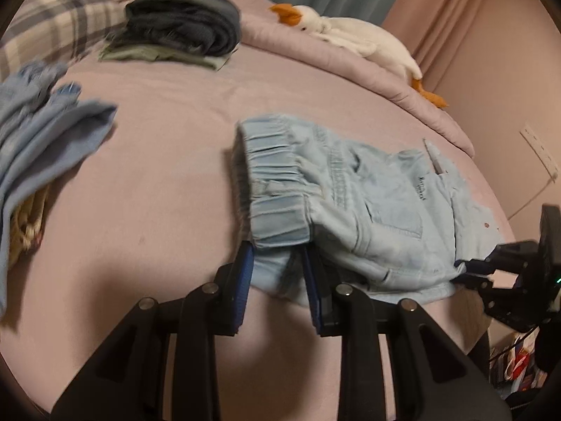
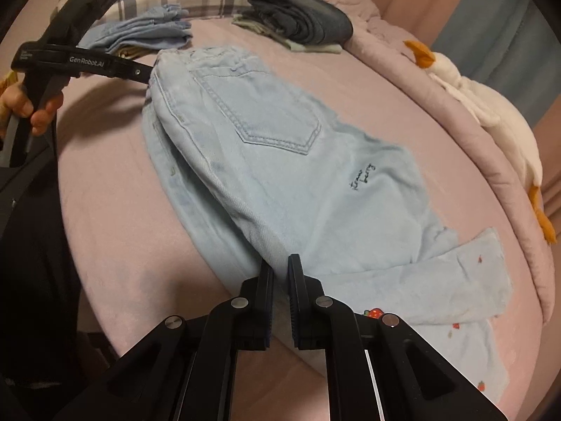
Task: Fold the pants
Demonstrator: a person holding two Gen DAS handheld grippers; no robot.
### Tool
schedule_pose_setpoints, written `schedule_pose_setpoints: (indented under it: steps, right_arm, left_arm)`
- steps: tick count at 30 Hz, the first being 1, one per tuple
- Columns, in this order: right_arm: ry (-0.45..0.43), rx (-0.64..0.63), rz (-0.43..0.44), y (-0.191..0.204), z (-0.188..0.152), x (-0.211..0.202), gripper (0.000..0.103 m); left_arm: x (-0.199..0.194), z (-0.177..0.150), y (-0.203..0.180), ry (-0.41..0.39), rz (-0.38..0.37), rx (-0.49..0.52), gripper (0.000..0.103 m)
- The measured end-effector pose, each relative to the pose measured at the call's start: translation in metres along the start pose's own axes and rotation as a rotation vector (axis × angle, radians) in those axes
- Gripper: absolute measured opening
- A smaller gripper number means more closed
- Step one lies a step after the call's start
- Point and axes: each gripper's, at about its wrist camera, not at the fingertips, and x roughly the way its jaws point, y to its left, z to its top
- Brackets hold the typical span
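Note:
Light blue denim pants (image 1: 378, 203) lie partly folded on the pink bed, elastic waistband toward the left gripper. They fill the middle of the right wrist view (image 2: 280, 161), back pocket up. My left gripper (image 1: 278, 256) has its jaws around the waistband end, with cloth between the blue pads; it also shows at the far left of the right wrist view (image 2: 149, 77). My right gripper (image 2: 280, 270) is nearly shut on the near fold edge of the pants; it shows at the right in the left wrist view (image 1: 463, 263).
A folded blue garment (image 1: 42, 140) lies at the left. A stack of dark folded clothes (image 1: 186, 24) sits at the back. A white goose plush (image 1: 361, 38) lies along the rolled pink blanket. A plaid pillow (image 1: 59, 24) is far left.

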Motion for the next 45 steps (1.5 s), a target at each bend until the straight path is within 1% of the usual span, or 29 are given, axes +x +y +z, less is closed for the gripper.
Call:
schedule_pose_setpoints:
  steps: [2,4,5,6,7,8,9,11,13,15,17,18,19,20,21,22,23,25,26,27,29,31,33,36,38,40,43,44,45]
  right_arm:
    - [0.017,0.023,-0.005,0.002,-0.004,0.010,0.010]
    - [0.008,0.063,0.003,-0.002,-0.002,0.007,0.013]
    - [0.003,0.105,0.050,-0.008,-0.002,0.003,0.017]
    - [-0.010,0.147,0.114,-0.014,-0.002,-0.003,0.029]
    - [-0.029,0.180,0.157,-0.016,-0.004,-0.008,0.038]
    - [-0.064,0.218,0.195,-0.022,-0.004,-0.015,0.040]
    - [-0.091,0.241,0.209,-0.026,-0.003,-0.020,0.042]
    - [-0.136,0.291,0.217,-0.035,0.001,-0.025,0.042]
    - [-0.145,0.337,0.203,-0.041,0.005,-0.021,0.042]
    - [-0.132,0.366,0.162,-0.040,0.008,-0.011,0.042]
    - [-0.083,0.367,0.148,-0.028,0.006,0.004,0.042]
    - [-0.022,0.367,0.166,-0.022,0.003,0.019,0.042]
    - [0.008,0.367,0.173,-0.018,0.000,0.028,0.042]
    - [-0.015,0.366,0.162,-0.015,-0.005,0.029,0.042]
    - [-0.043,0.366,0.165,-0.014,-0.008,0.025,0.043]
    - [-0.043,0.378,0.188,-0.017,-0.011,0.024,0.043]
    - [-0.048,0.409,0.230,-0.024,-0.015,0.021,0.043]
    - [-0.068,0.486,0.309,-0.042,-0.026,0.013,0.043]
    - [-0.080,0.523,0.325,-0.052,-0.032,0.008,0.043]
    - [-0.101,0.568,0.324,-0.065,-0.039,0.003,0.043]
    - [-0.149,0.672,0.295,-0.094,-0.057,-0.008,0.045]
    - [-0.183,0.809,0.247,-0.131,-0.074,-0.011,0.051]
    - [-0.174,0.930,0.167,-0.169,-0.088,-0.010,0.051]
    - [-0.154,1.017,0.106,-0.204,-0.092,0.000,0.052]
    - [-0.136,1.056,0.097,-0.227,-0.087,0.011,0.052]
    - [-0.108,1.067,0.083,-0.248,-0.072,0.025,0.052]
    - [-0.042,1.067,0.024,-0.270,-0.049,0.051,0.052]
    - [-0.024,1.065,0.005,-0.275,-0.040,0.058,0.052]
    - [-0.003,1.061,-0.016,-0.282,-0.035,0.066,0.051]
  left_arm:
    - [-0.010,-0.002,0.005,-0.011,0.010,-0.026,0.027]
    - [-0.022,-0.003,0.005,-0.025,0.031,-0.018,0.029]
    - [-0.030,-0.003,0.003,-0.038,0.037,-0.004,0.029]
    - [-0.036,-0.002,0.000,-0.047,0.040,0.009,0.029]
    - [-0.041,-0.001,-0.004,-0.057,0.040,0.024,0.030]
    - [-0.046,0.002,-0.012,-0.069,0.029,0.047,0.031]
    - [-0.047,0.004,-0.019,-0.074,0.019,0.062,0.032]
    - [-0.045,0.009,-0.039,-0.082,-0.020,0.102,0.035]
    - [-0.036,0.014,-0.062,-0.078,-0.067,0.143,0.038]
    - [-0.024,0.013,-0.081,-0.059,-0.092,0.181,0.040]
    - [-0.005,0.009,-0.095,-0.020,-0.106,0.214,0.040]
    - [0.007,0.005,-0.099,0.013,-0.105,0.223,0.041]
    - [0.017,0.000,-0.100,0.046,-0.089,0.227,0.041]
    - [0.033,-0.008,-0.098,0.103,-0.047,0.231,0.041]
    - [0.043,-0.015,-0.095,0.135,-0.028,0.238,0.040]
    - [0.041,-0.019,-0.095,0.105,-0.028,0.255,0.040]
    - [0.036,-0.021,-0.097,0.080,-0.029,0.277,0.042]
    - [0.032,-0.020,-0.097,0.101,-0.032,0.289,0.043]
    - [0.030,-0.019,-0.096,0.108,-0.037,0.277,0.044]
    - [0.028,-0.016,-0.094,0.113,-0.043,0.265,0.045]
    - [0.025,-0.012,-0.097,0.116,-0.055,0.250,0.050]
    - [0.027,-0.006,-0.106,0.118,-0.089,0.249,0.051]
    - [0.032,-0.004,-0.122,0.130,-0.151,0.263,0.051]
    - [0.046,-0.004,-0.154,0.162,-0.222,0.316,0.051]
    - [0.063,-0.006,-0.179,0.198,-0.258,0.368,0.051]
    - [0.076,-0.010,-0.199,0.222,-0.283,0.413,0.049]
    - [0.088,-0.015,-0.218,0.233,-0.286,0.465,0.048]
    - [0.094,-0.017,-0.223,0.242,-0.277,0.480,0.047]
    - [0.097,-0.019,-0.226,0.249,-0.268,0.490,0.041]
